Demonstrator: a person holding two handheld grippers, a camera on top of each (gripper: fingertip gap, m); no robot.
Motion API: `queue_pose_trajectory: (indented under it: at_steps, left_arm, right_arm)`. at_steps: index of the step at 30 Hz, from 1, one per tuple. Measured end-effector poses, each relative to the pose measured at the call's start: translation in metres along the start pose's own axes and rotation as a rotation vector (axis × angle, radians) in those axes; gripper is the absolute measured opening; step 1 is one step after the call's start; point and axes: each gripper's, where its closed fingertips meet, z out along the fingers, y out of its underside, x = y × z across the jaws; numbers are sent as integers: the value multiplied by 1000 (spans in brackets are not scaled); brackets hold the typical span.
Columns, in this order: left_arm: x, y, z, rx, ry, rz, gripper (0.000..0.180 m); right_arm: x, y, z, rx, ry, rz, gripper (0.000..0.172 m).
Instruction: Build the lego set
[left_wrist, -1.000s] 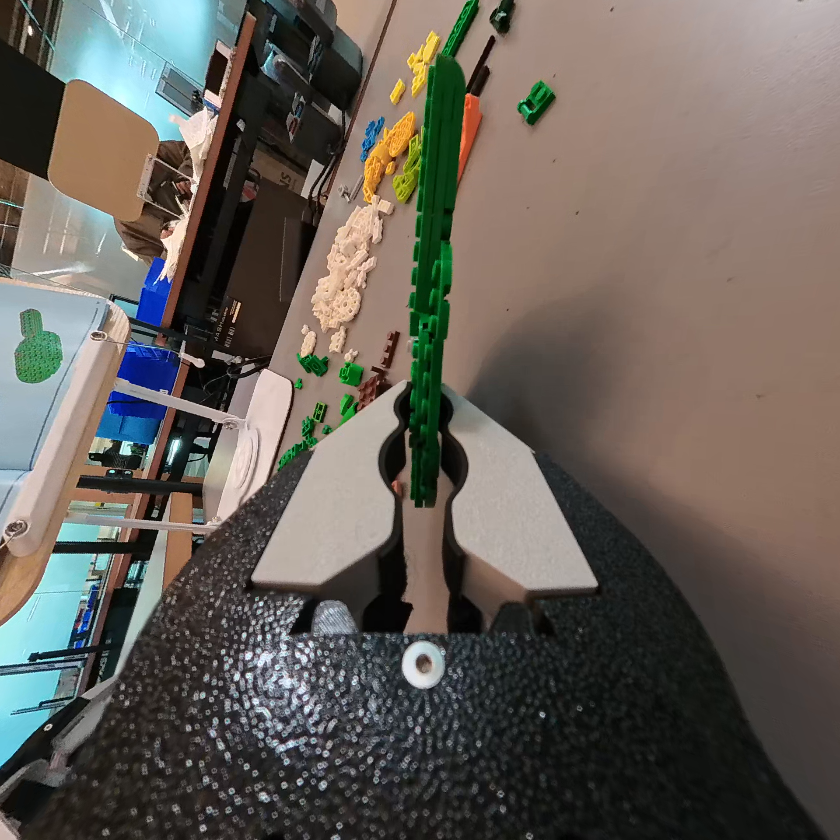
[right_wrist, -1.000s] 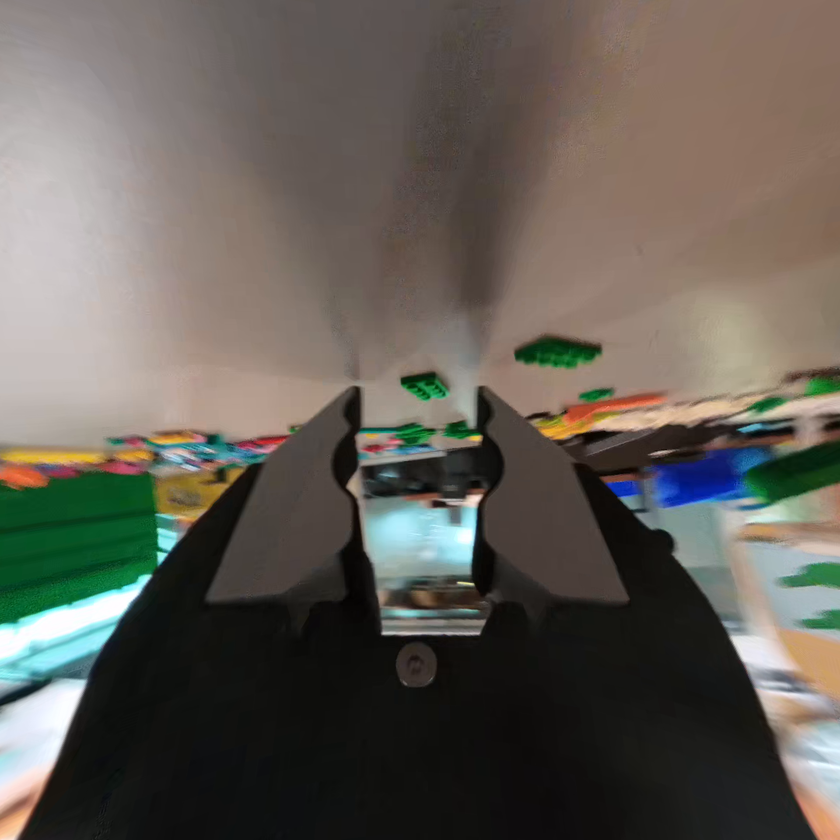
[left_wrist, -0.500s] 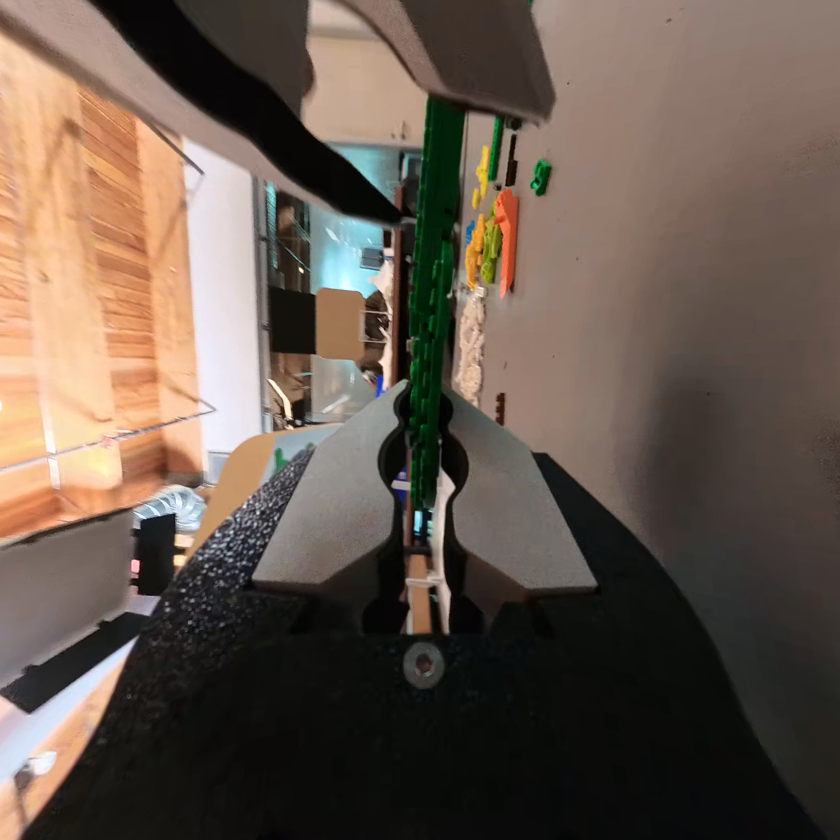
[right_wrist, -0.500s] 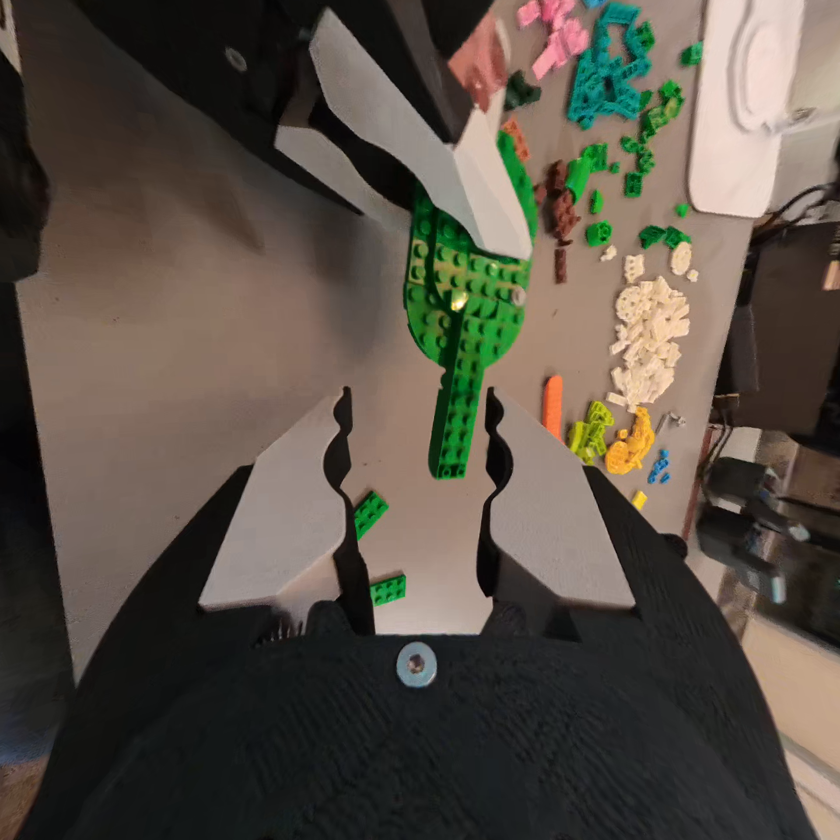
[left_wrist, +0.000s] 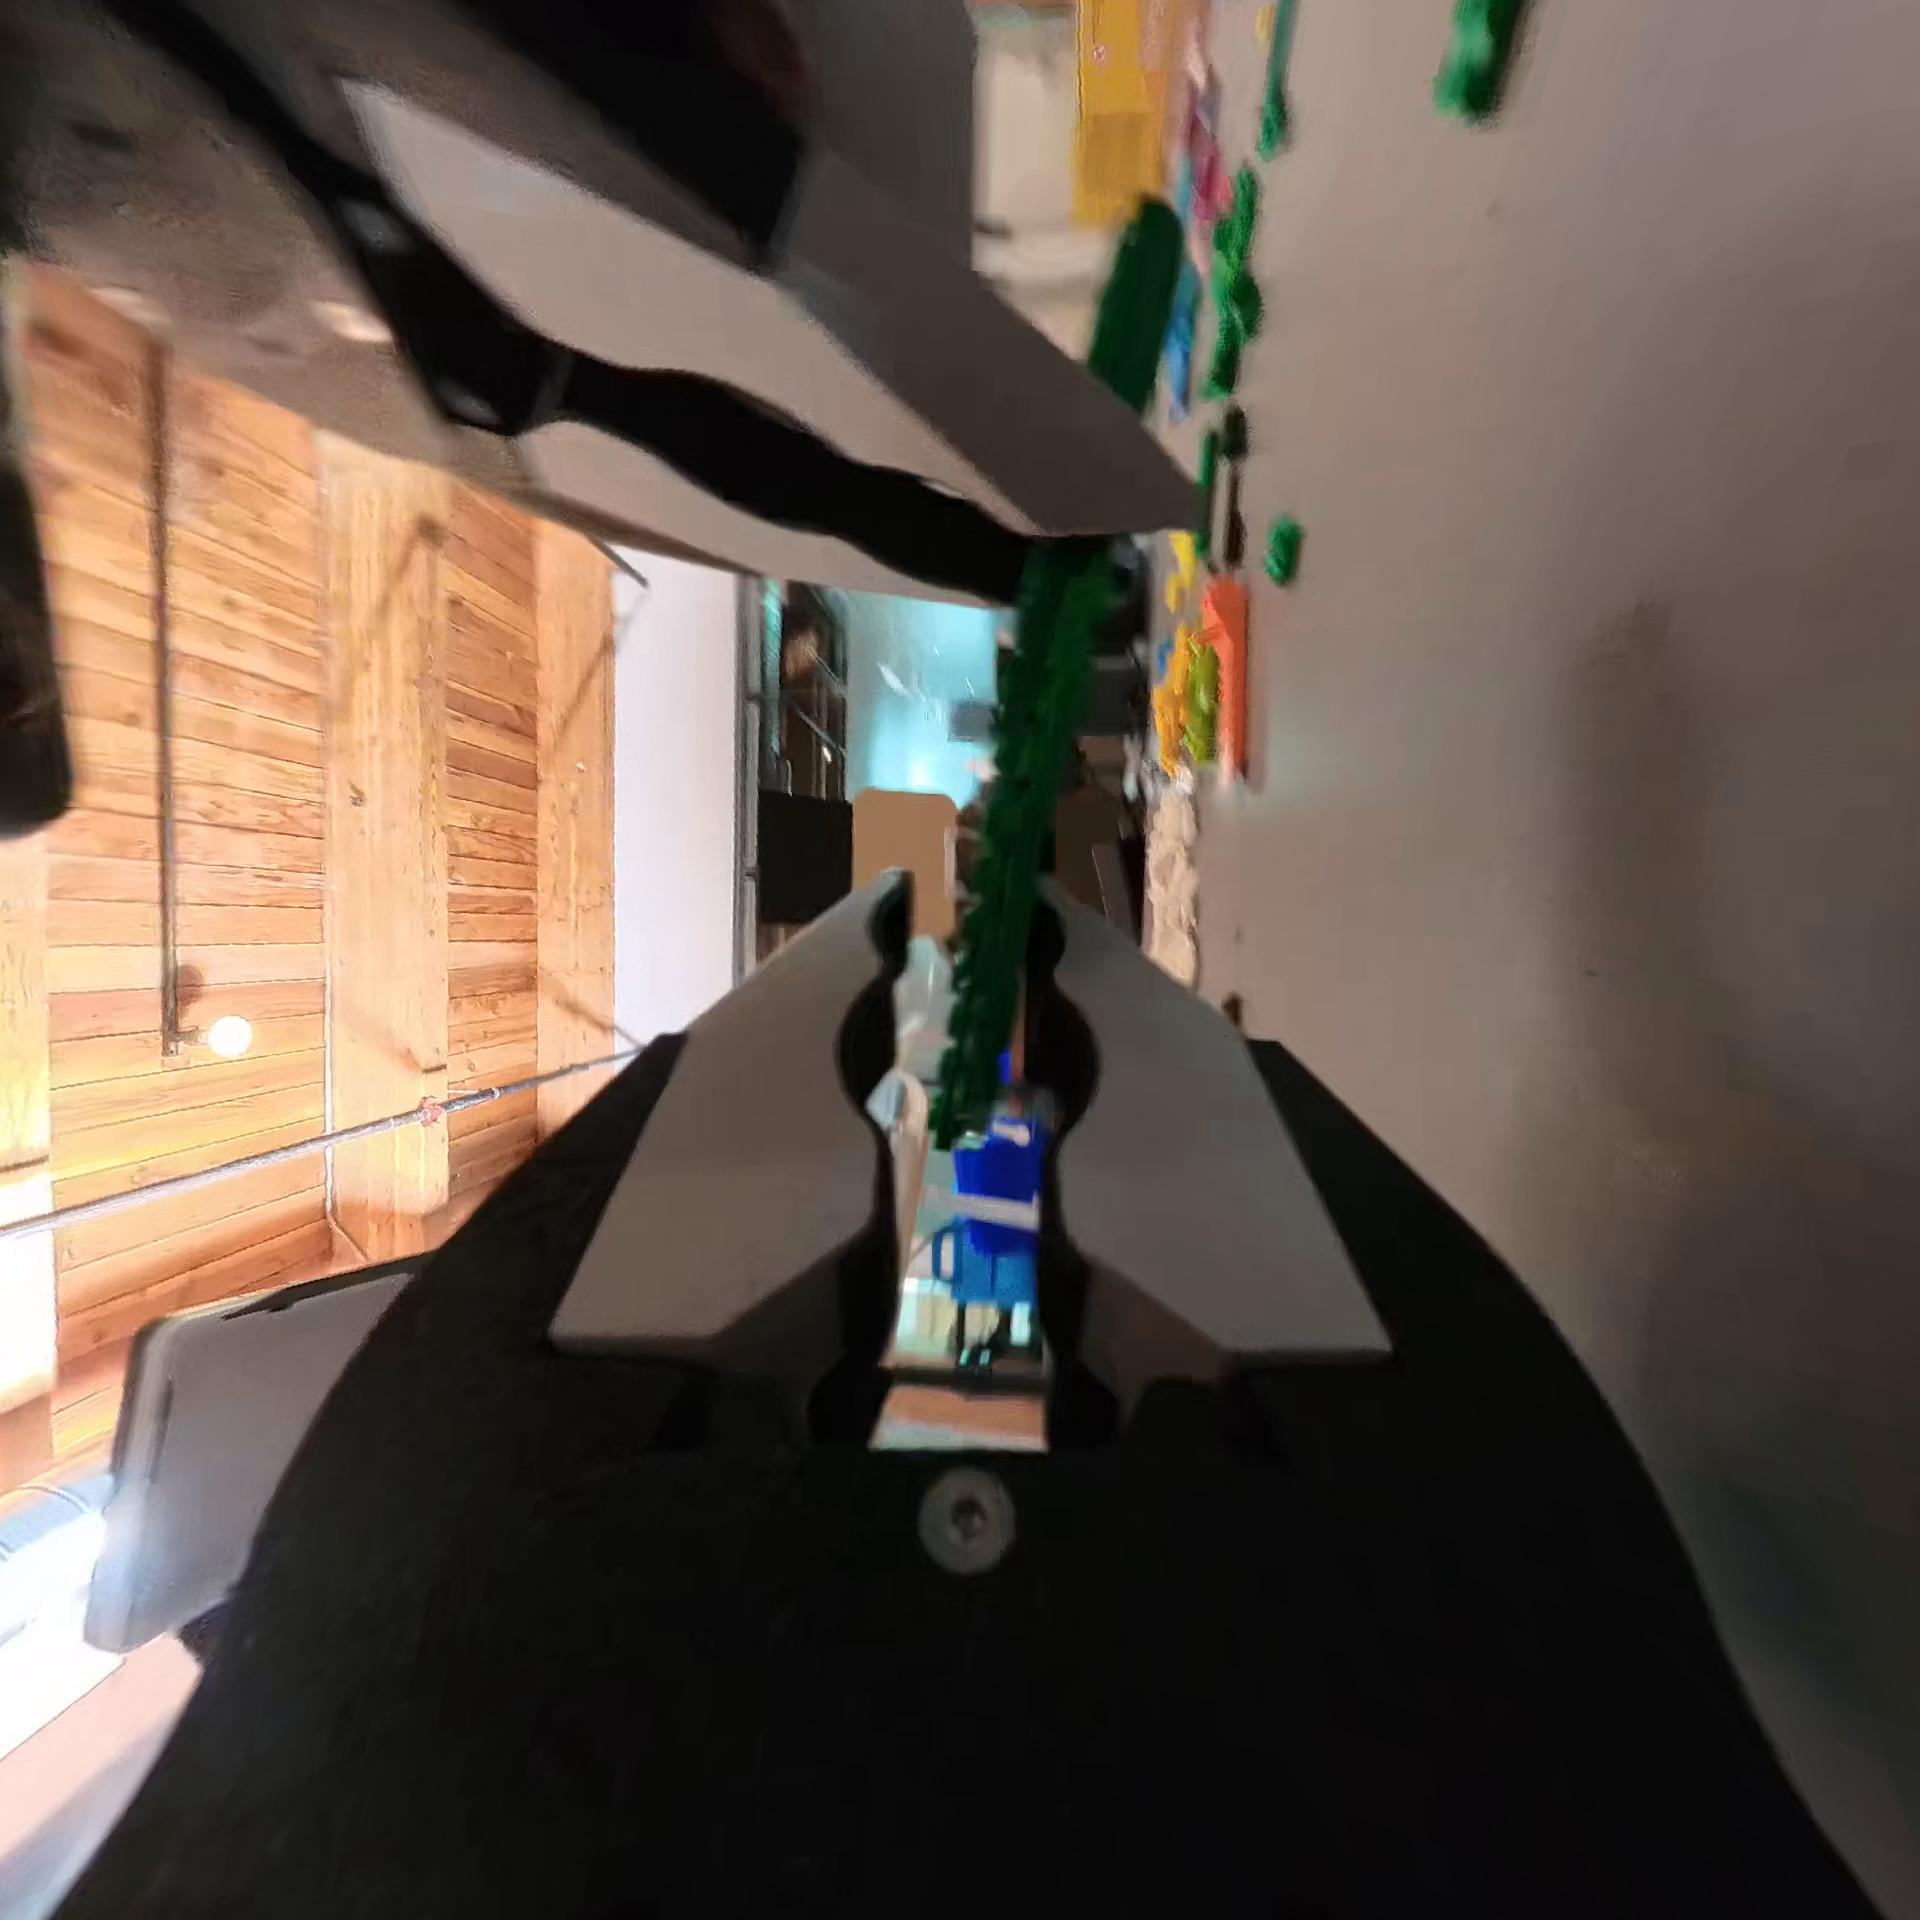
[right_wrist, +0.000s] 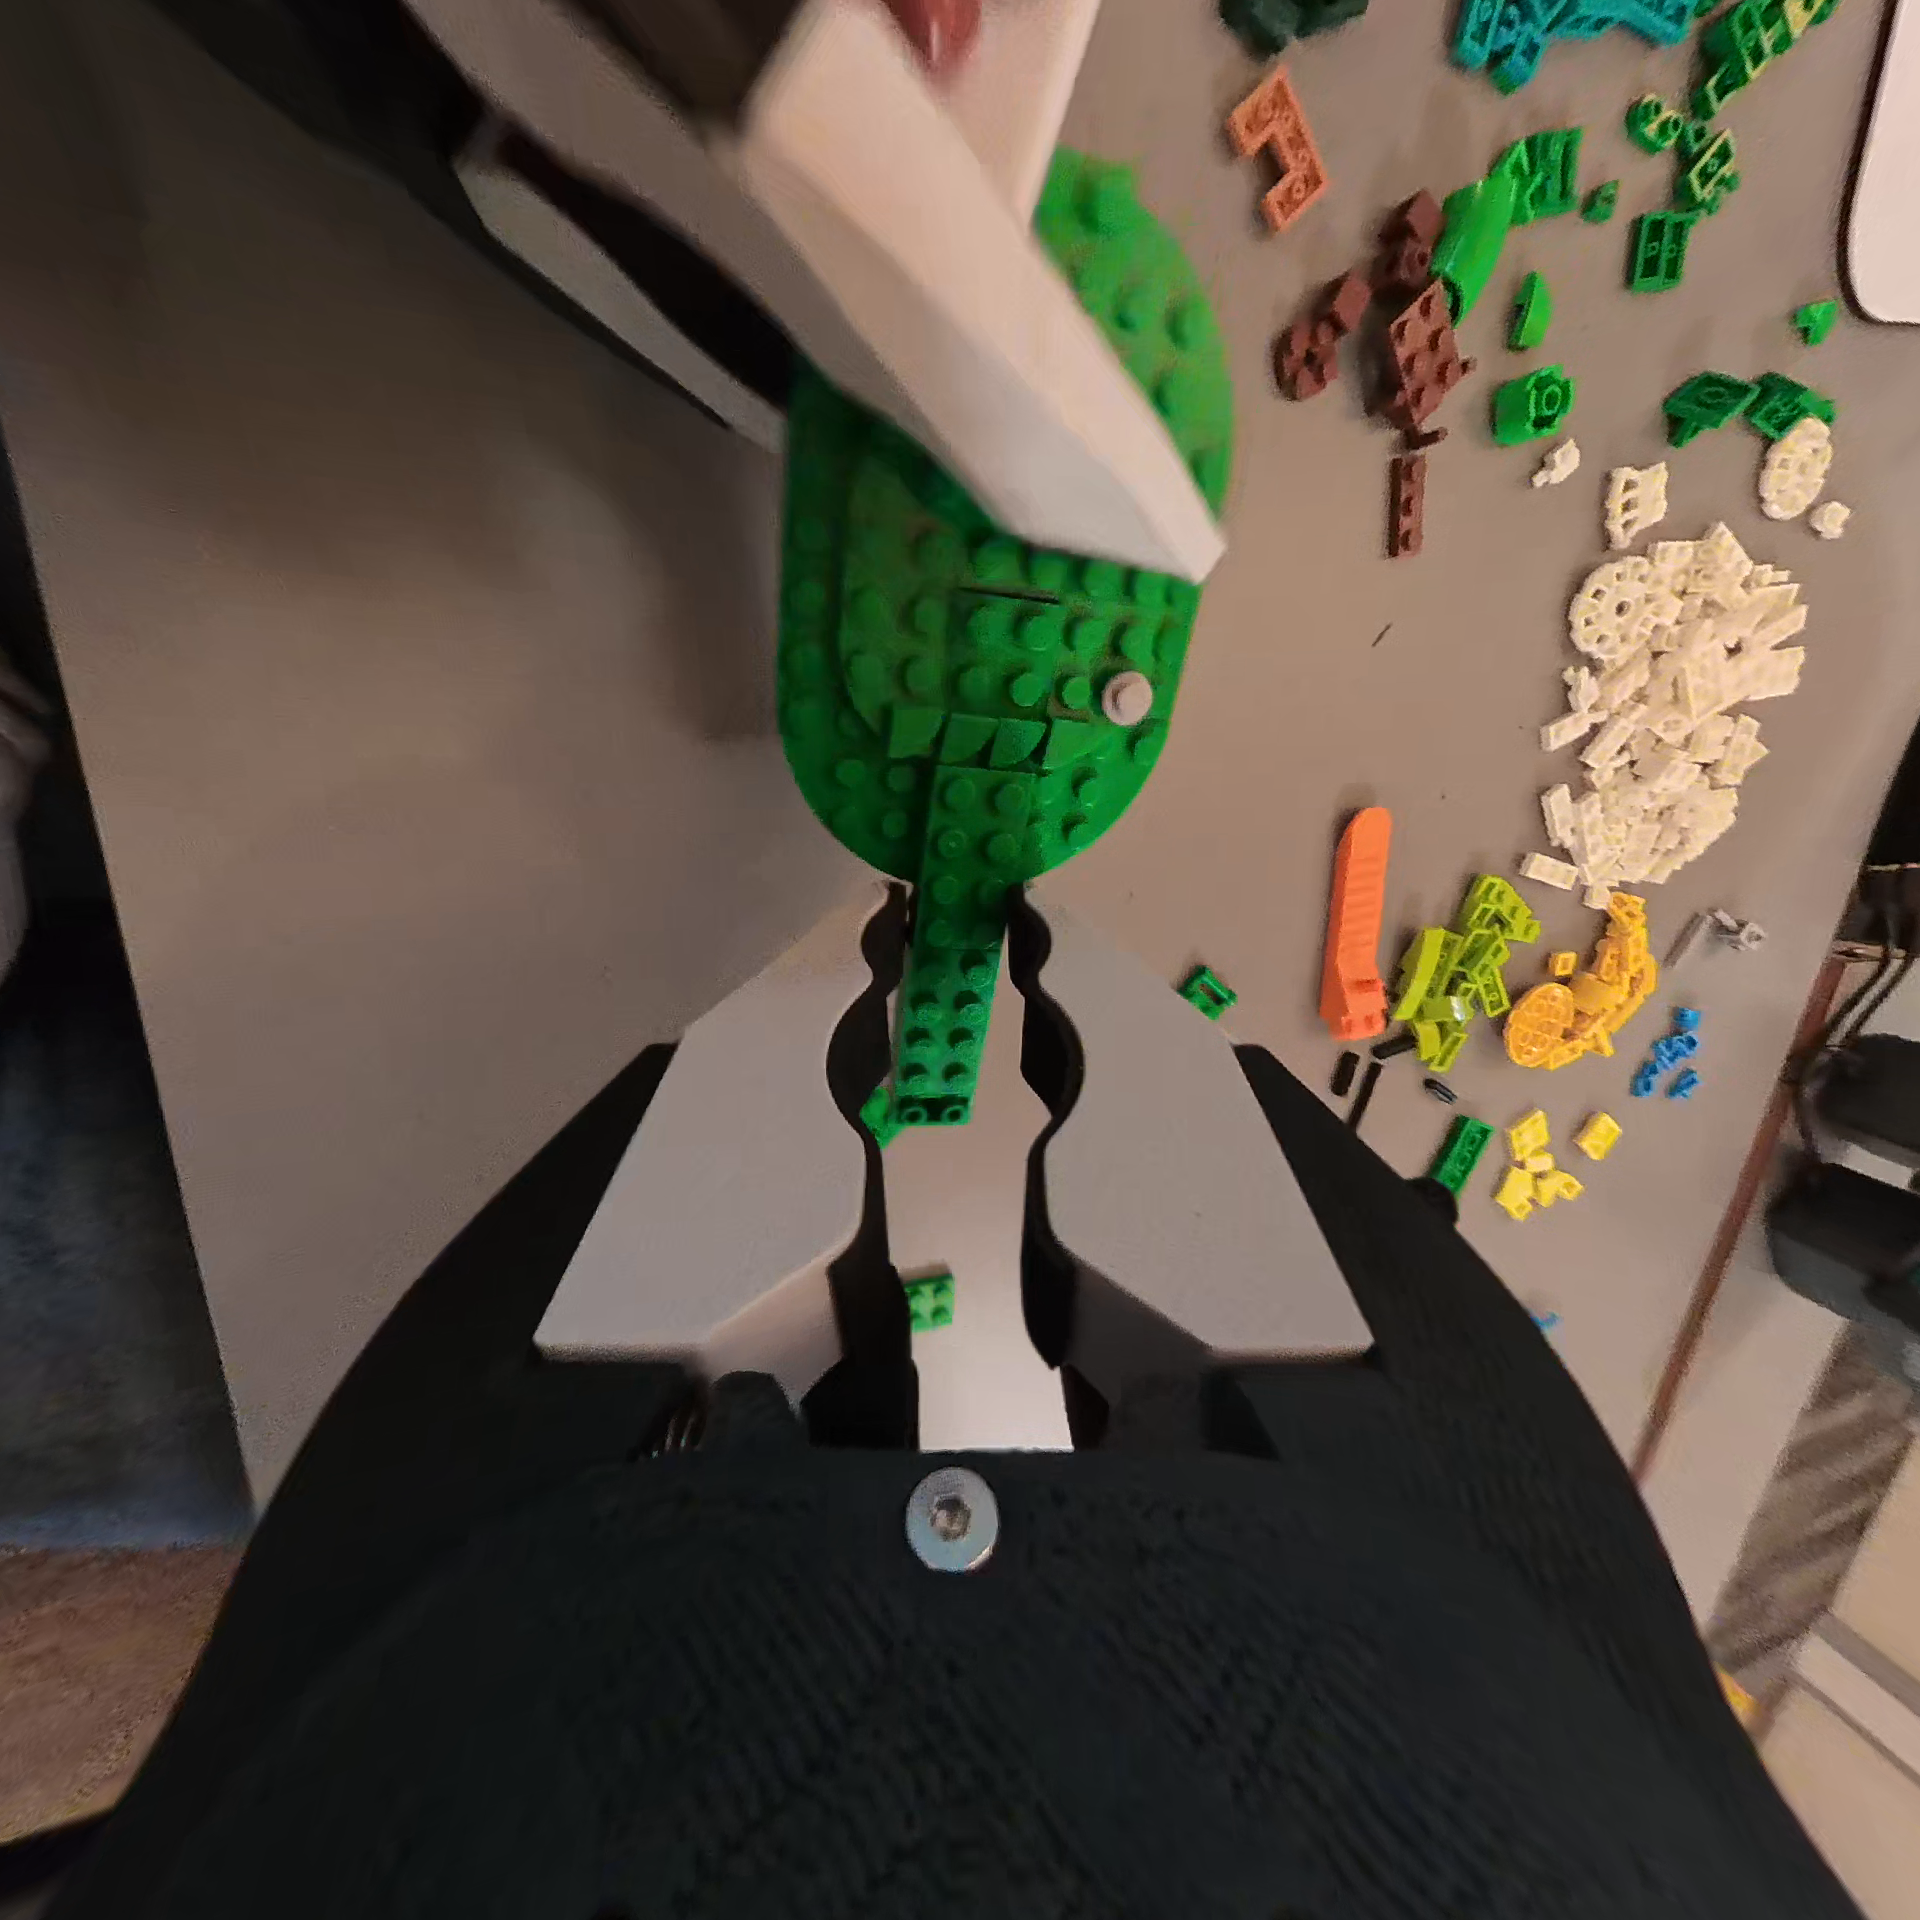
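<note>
Now the grey surface (right_wrist: 436, 644) is dotted with small piles of white (right_wrist: 1673, 707), yellow, brown and green bricks, and a wooden wall (left_wrist: 312, 831) stands behind. Off the surface hangs a green studded brick paddle (right_wrist: 987, 665). The right hand-held gripper (right_wrist: 951, 914) squeezes its stem; the left hand-held gripper (left_wrist: 977, 925) stands apart around its edge. No writing shows.

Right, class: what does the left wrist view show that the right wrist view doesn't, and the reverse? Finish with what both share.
Only the left wrist view: a wooden wall, a blue bin, and daylight between one finger of the left gripper and the green brick build, seen edge-on.

Only the right wrist view: the build's studded face, its grey stud, and the right gripper closed on its narrow stem.

Both: the build, both grippers, the orange piece and the grey table.
</note>
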Motion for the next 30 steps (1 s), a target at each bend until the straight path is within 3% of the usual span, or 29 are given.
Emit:
queue_pose_trajectory:
  at_steps: [3, 7, 10, 12, 15, 19, 21, 24, 25, 30]
  left_arm:
    - [-9, -15, -5, 109, -13, -139, 45]
    - [6, -10, -1, 94, 95, -204, 54]
    - [6, -22, -8, 167, 100, -193, 39]
    - [5, -35, -15, 234, 78, -124, 18]
    - [2, -48, -21, 277, 33, -51, 8]
    - [3, -47, -19, 267, 35, -48, 9]
    - [6, -40, -14, 231, 51, -60, 26]
    - [5, -41, -16, 238, 42, -55, 20]
    - [2, -43, -17, 245, 24, -44, 7]
    - [3, -45, -17, 234, 18, 14, 4]
  right_arm:
    - [-4, 7, -4, 11, -27, -43, 16]
    - [-8, 20, -12, 39, -72, -82, 15]
    - [-13, 22, -20, 104, -125, -101, 15]
    - [-17, 23, -24, 143, -161, -123, 15]
    - [-21, 23, -30, 198, -200, -166, 15]
    - [-25, 23, -31, 236, -245, -134, 15]
    - [-25, 22, -33, 261, -237, -151, 15]
    - [-26, 23, -35, 272, -243, -146, 15]
    - [-28, 24, -35, 270, -250, -146, 15]
    - [-31, 28, -29, 257, -257, -121, 15]
